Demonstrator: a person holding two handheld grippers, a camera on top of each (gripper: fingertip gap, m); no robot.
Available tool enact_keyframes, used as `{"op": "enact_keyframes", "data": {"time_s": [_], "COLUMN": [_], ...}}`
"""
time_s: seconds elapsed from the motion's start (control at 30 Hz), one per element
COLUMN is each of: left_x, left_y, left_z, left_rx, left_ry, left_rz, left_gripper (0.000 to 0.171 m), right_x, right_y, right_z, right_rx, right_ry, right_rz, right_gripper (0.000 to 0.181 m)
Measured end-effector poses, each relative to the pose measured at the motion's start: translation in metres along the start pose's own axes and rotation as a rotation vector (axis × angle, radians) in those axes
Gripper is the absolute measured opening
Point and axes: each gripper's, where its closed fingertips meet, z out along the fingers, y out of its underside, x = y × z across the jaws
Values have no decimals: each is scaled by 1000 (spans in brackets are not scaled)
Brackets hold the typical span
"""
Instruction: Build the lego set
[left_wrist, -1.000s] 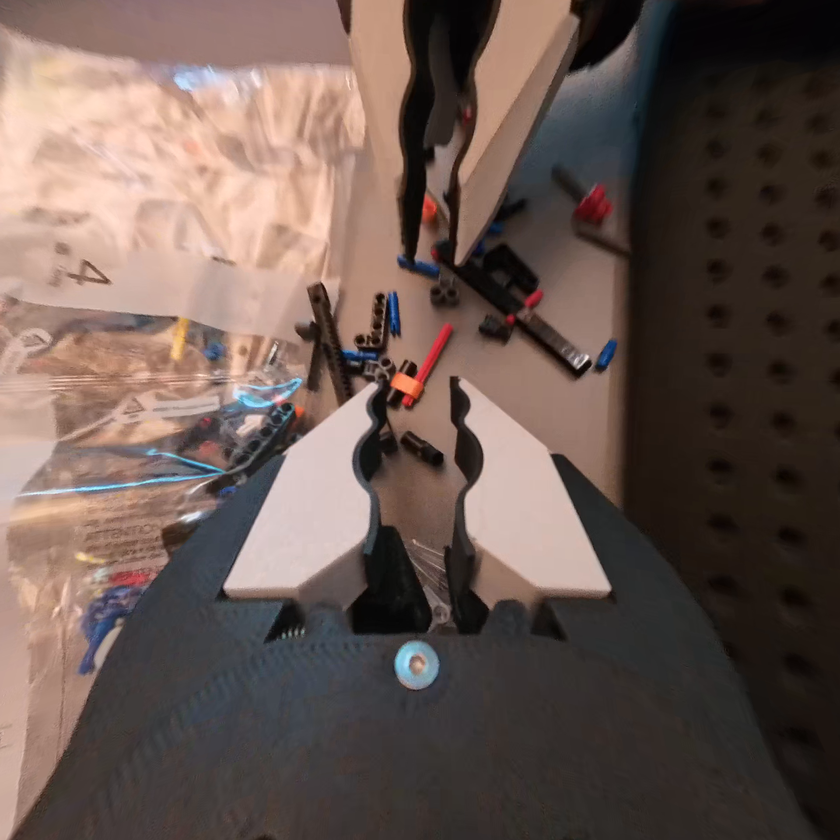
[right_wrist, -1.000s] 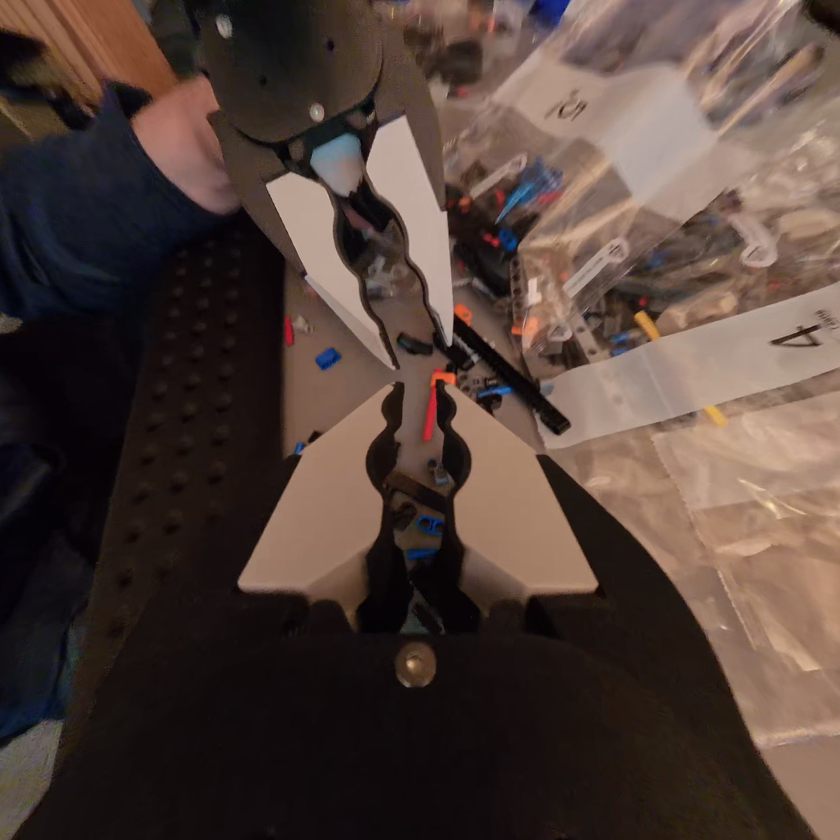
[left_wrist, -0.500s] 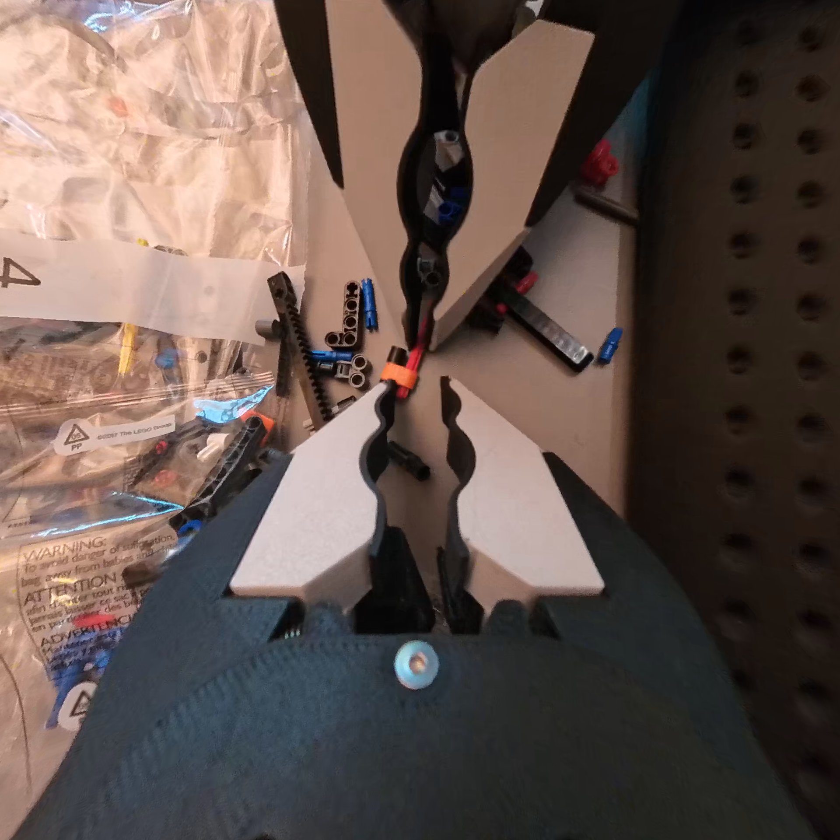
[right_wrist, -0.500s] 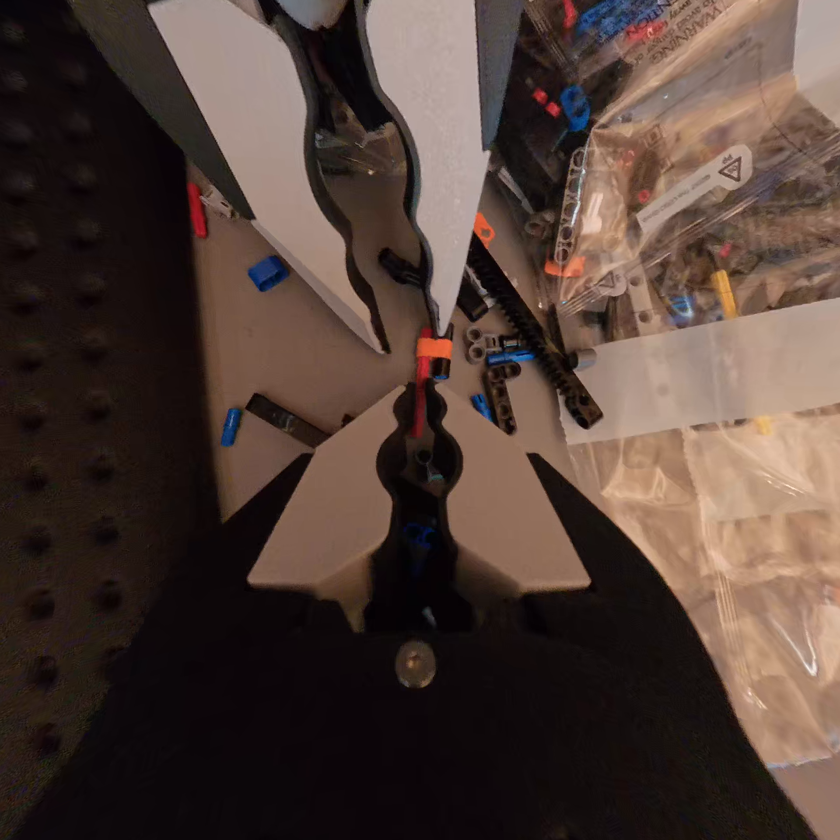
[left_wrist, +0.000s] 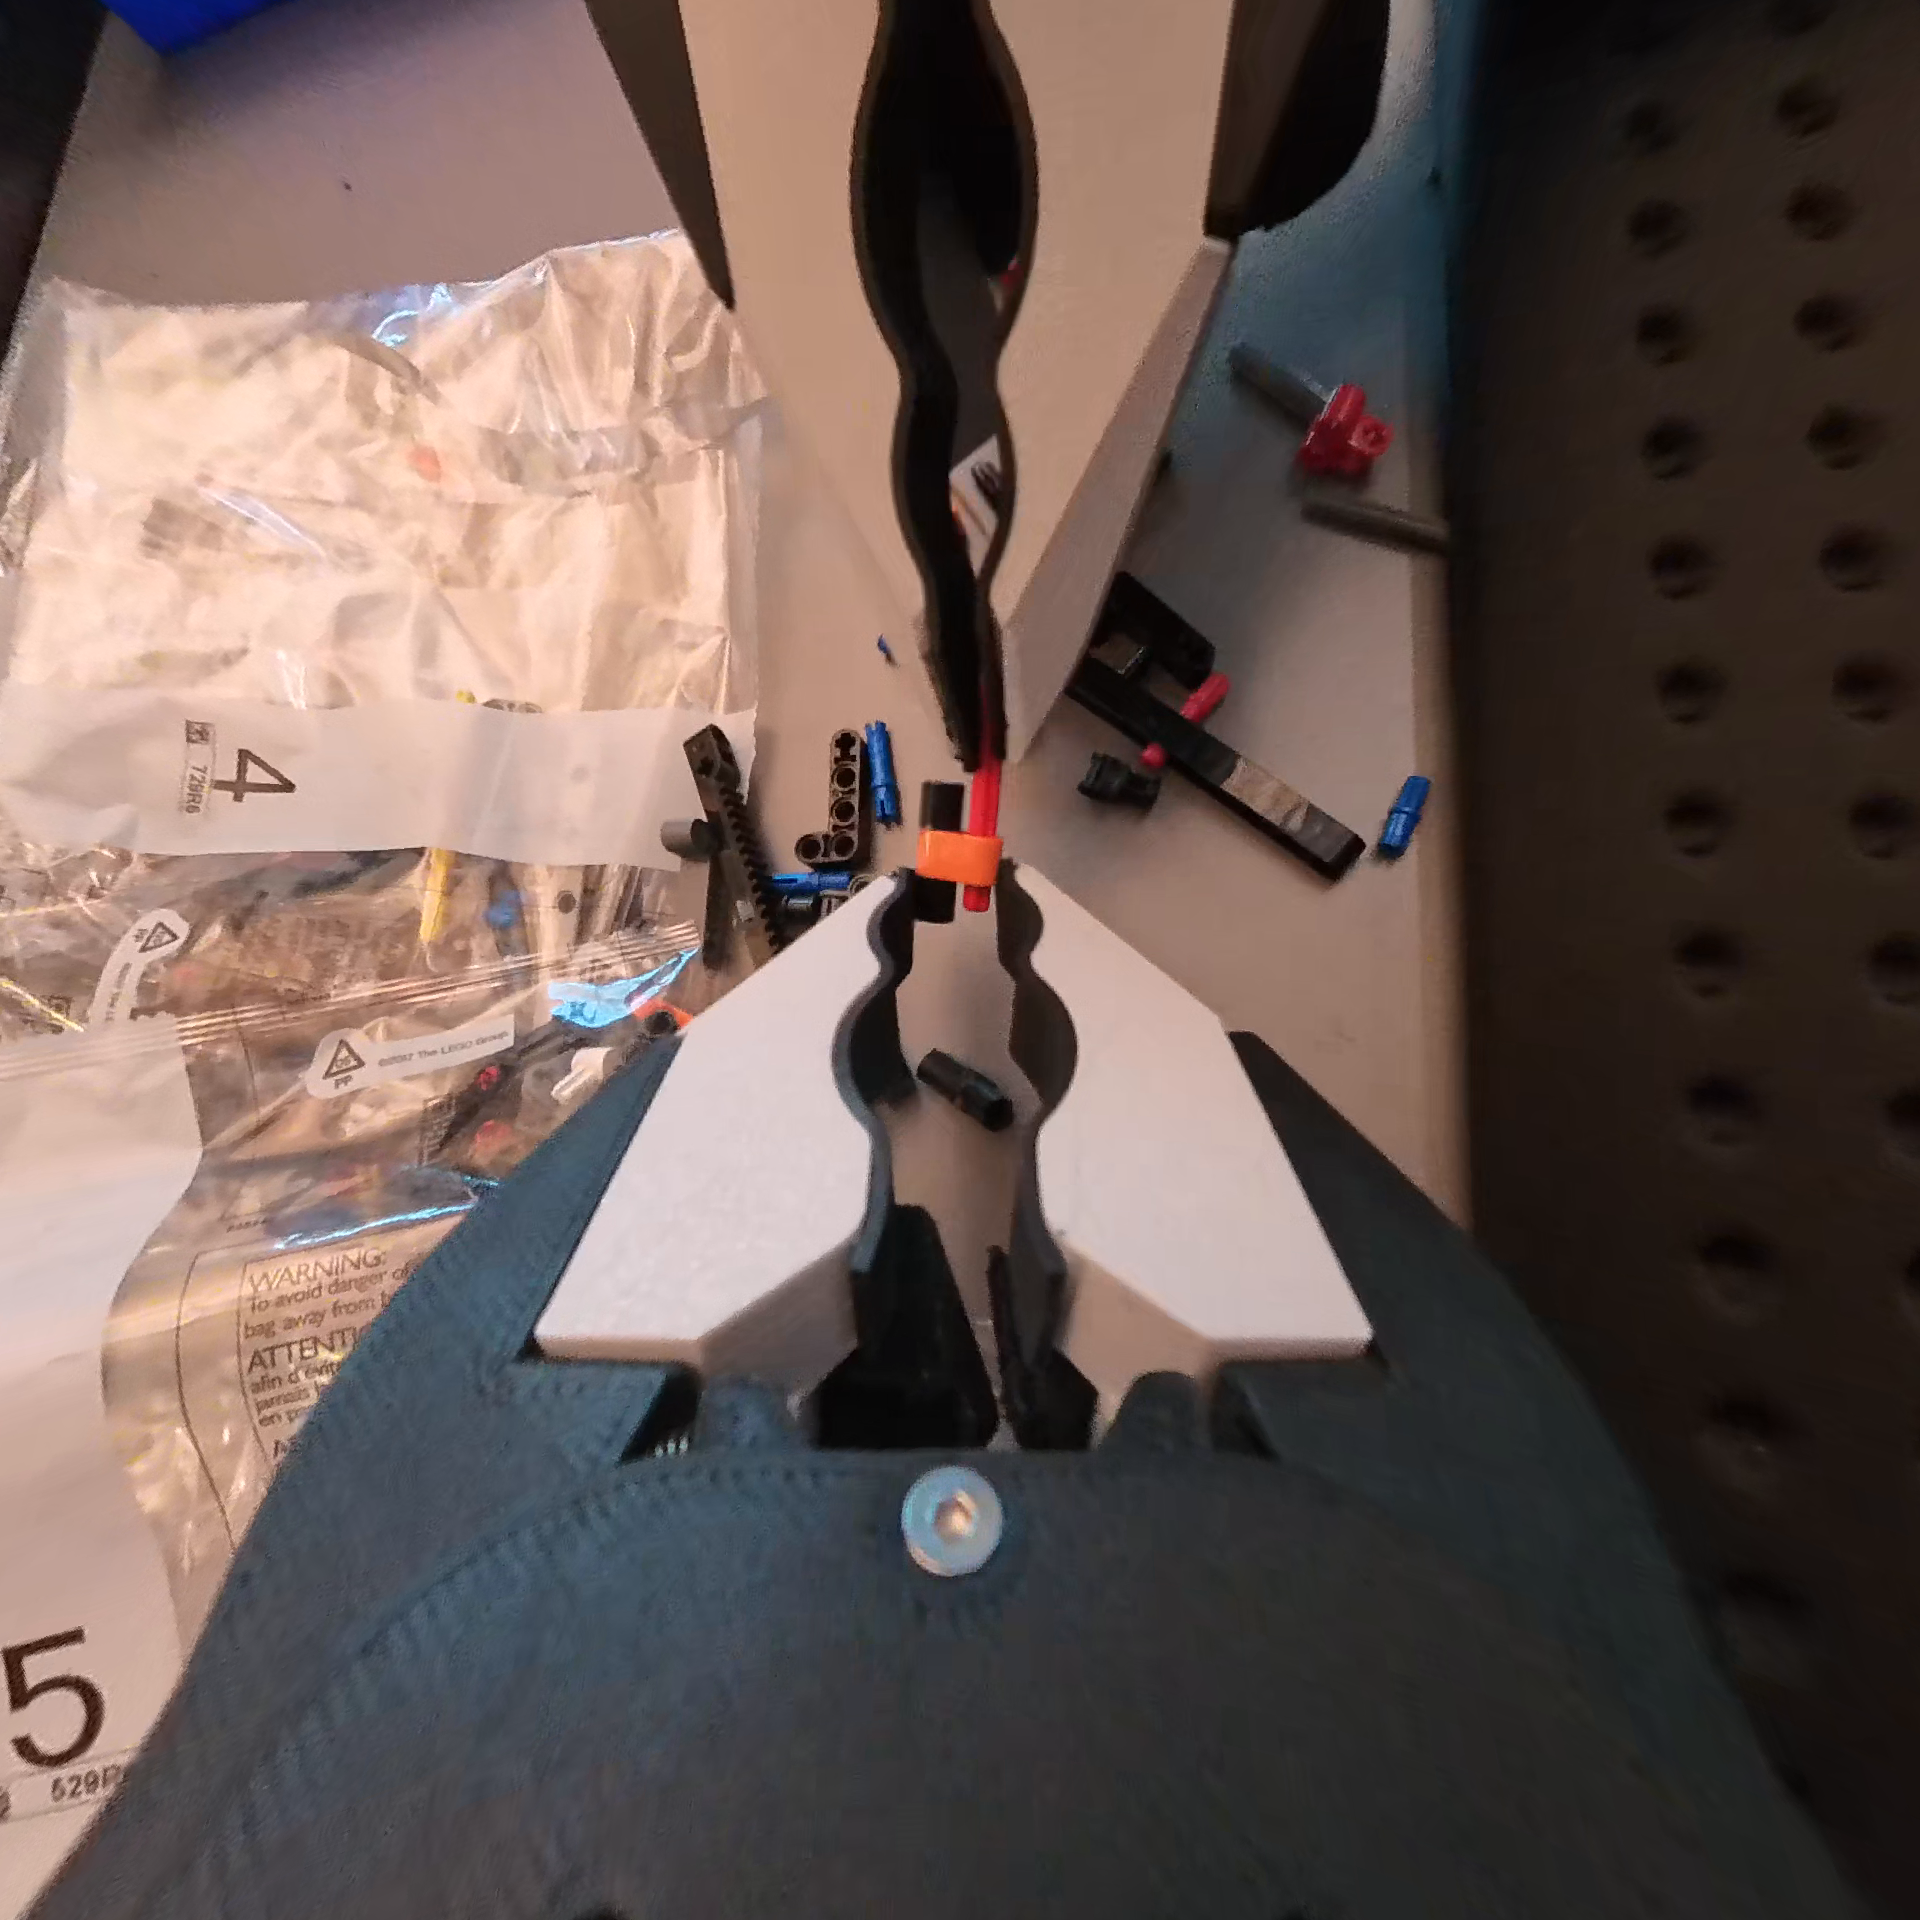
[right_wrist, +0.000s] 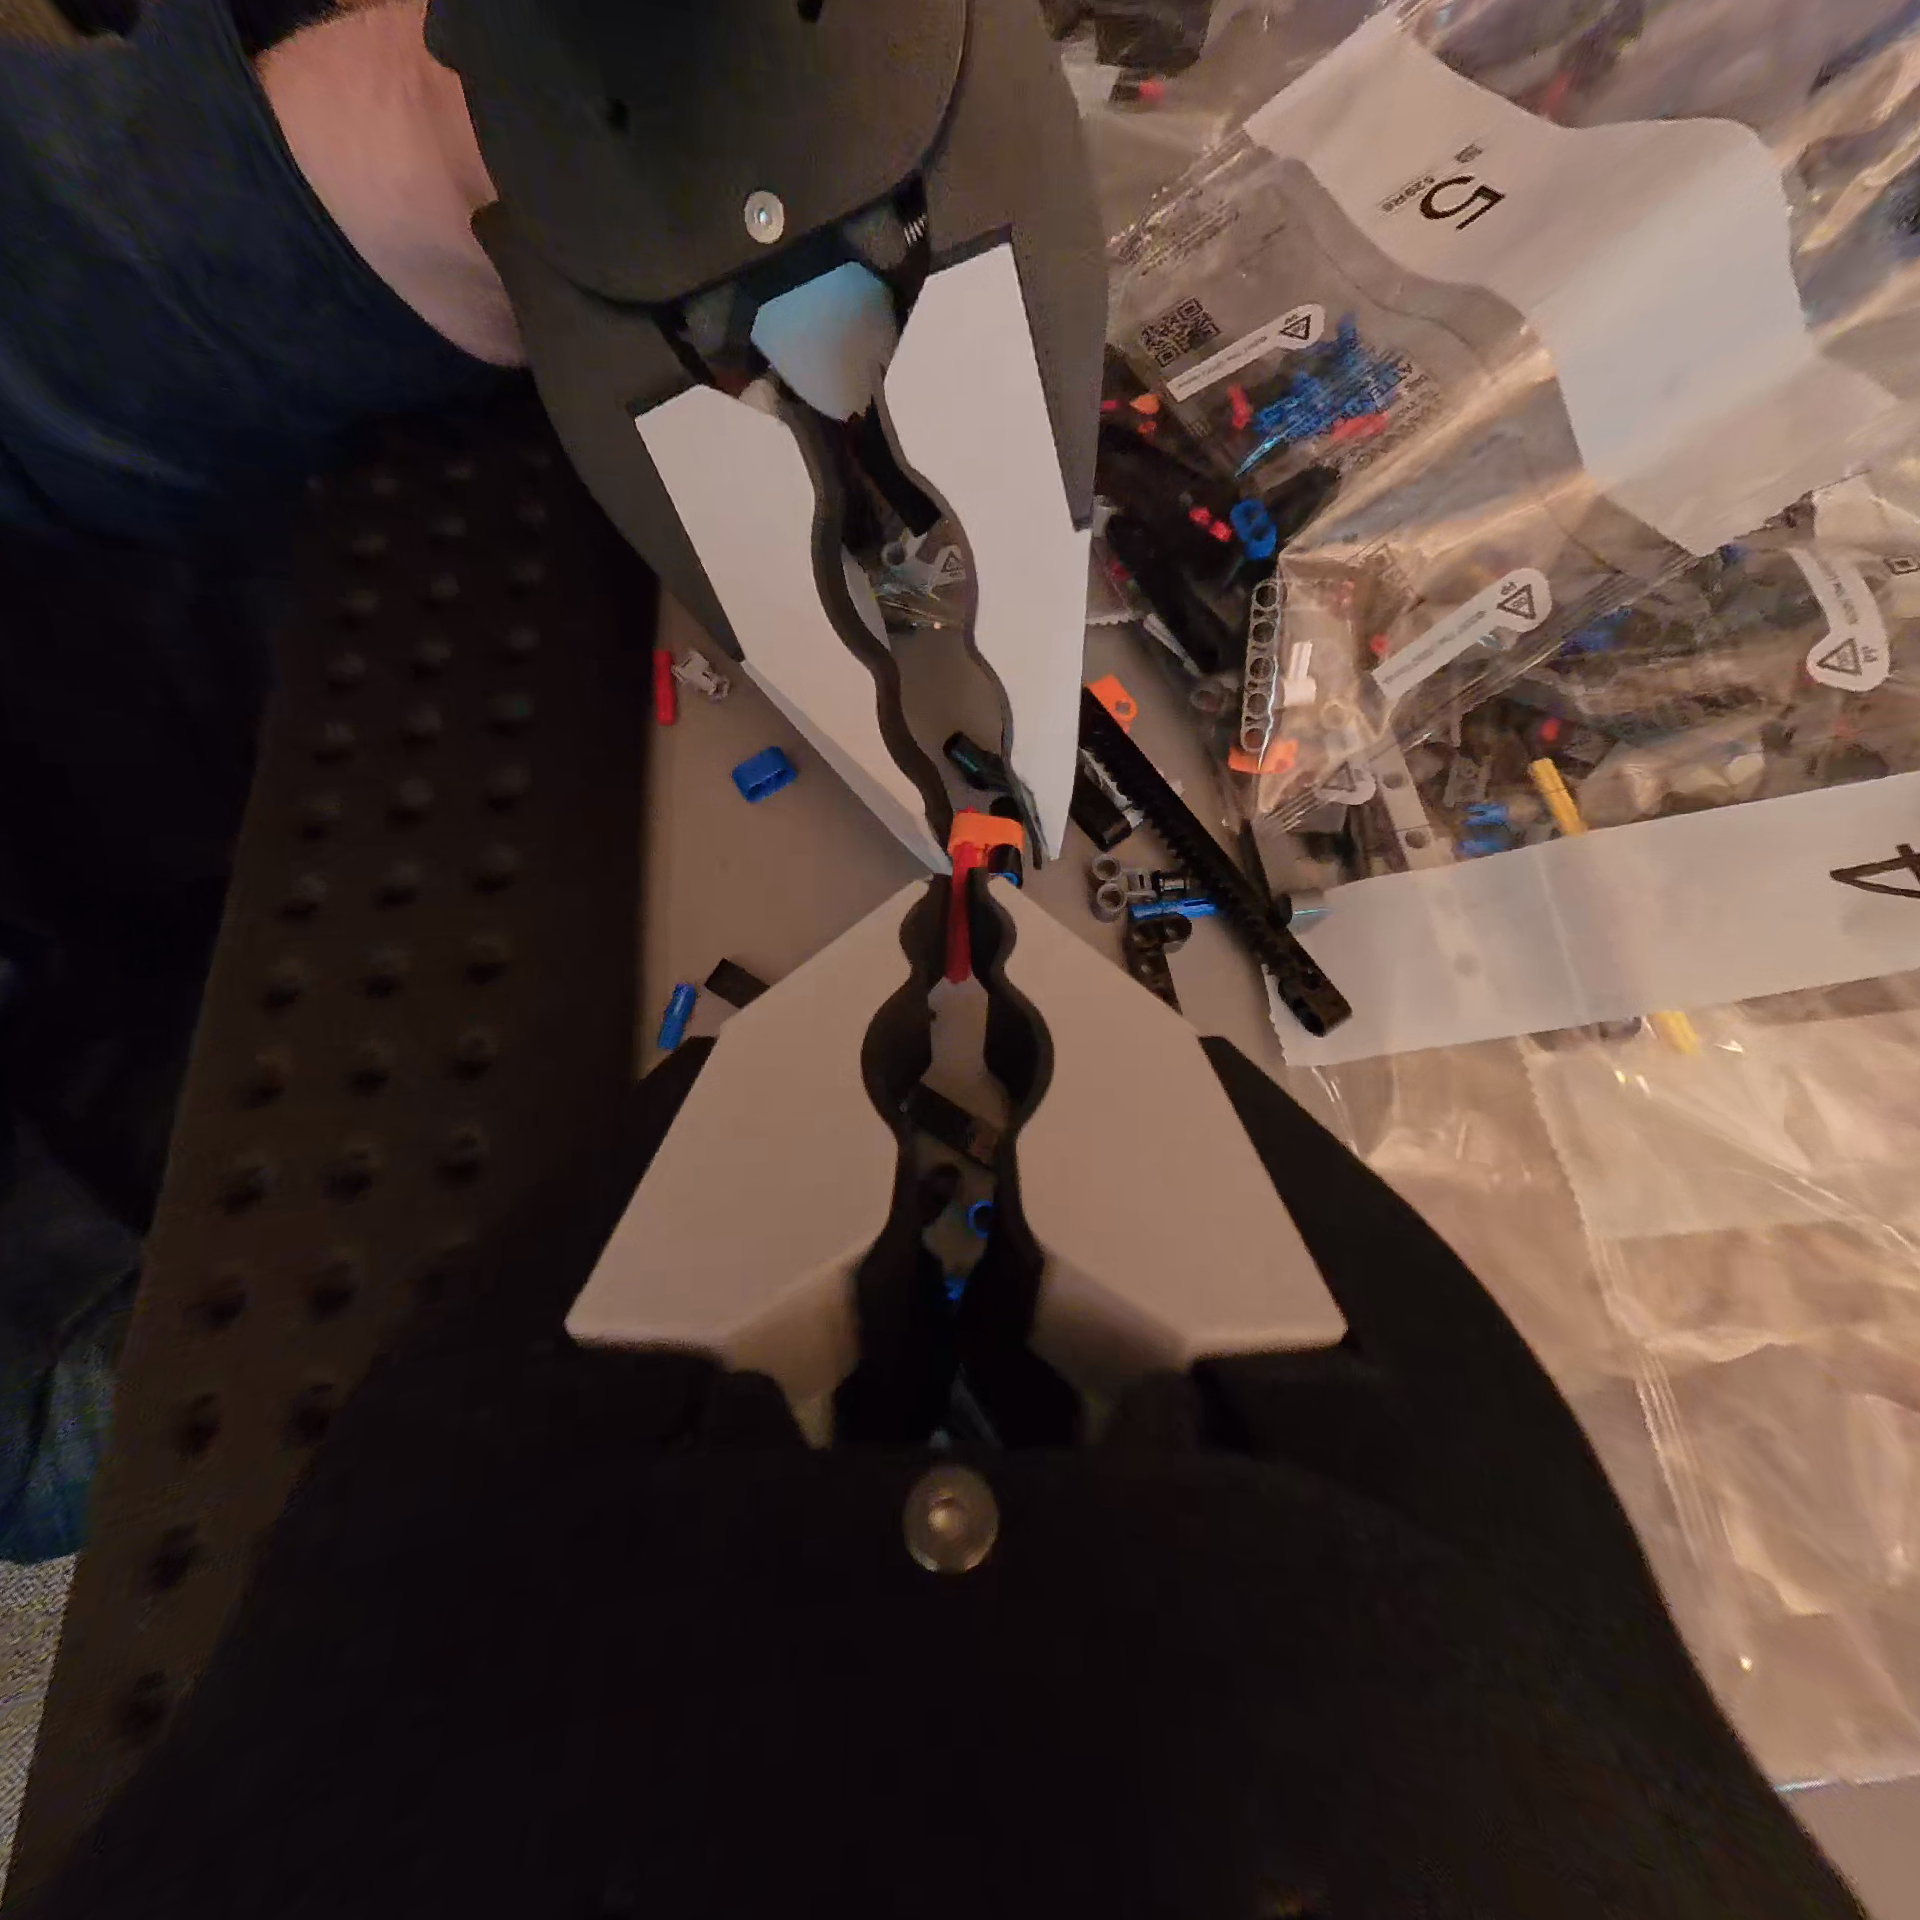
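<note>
My right gripper (right_wrist: 961, 904) was clamped on the red axle (right_wrist: 958, 925), fingers nearly together on its near end. The axle's long axis ran straight out along those fingers, toward my left gripper (left_wrist: 951, 883). The orange connector (left_wrist: 956, 854) sat across the axle's far end, and a short black pin (left_wrist: 938, 852) was plugged through the connector's other hole, alongside the axle.

My left gripper stood part open with nothing gripped. Its fingertips flanked the connector, which lay just ahead of them; I judged this gripper better placed to take the connector. Whether the left fingertip already touched the black pin, I could not tell.

Beyond the connector, toward the numbered parts bags (left_wrist: 343, 582), lay a black toothed rack (left_wrist: 732, 852) and small blue pins (left_wrist: 881, 774). How deep the axle sat inside the right fingers was hidden.
</note>
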Motion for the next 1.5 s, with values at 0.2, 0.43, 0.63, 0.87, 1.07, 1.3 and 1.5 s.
{"op": "enact_keyframes", "data": {"time_s": [0.2,0.43,0.63,0.87,1.07,1.3,1.5], "left_x": [-11,-31,-27,-29,-23,-13,-9], "left_y": [-10,-26,-36,-42,-51,-61,-54], "left_z": [-7,-15,-10,-11,-22,-35,-31], "left_rx": [34,18,-18,3,237,371,341], "left_ry": [-99,-347,-431,-452,-227,-89,-37], "left_rz": [49,224,373,365,65,-22,-58], "left_gripper": [13,13,13,16,24,0,17], "right_x": [8,15,21,24,23,6,4], "right_y": [-8,-8,-22,-20,-23,-27,-31], "right_z": [-9,-10,-23,-28,-34,-32,-37], "right_rx": [77,147,281,274,233,205,226], "right_ry": [21,-94,-157,-116,28,50,68], "right_rz": [48,290,404,376,144,-61,-106], "right_gripper": [2,28,19,4,3,3,0]}}
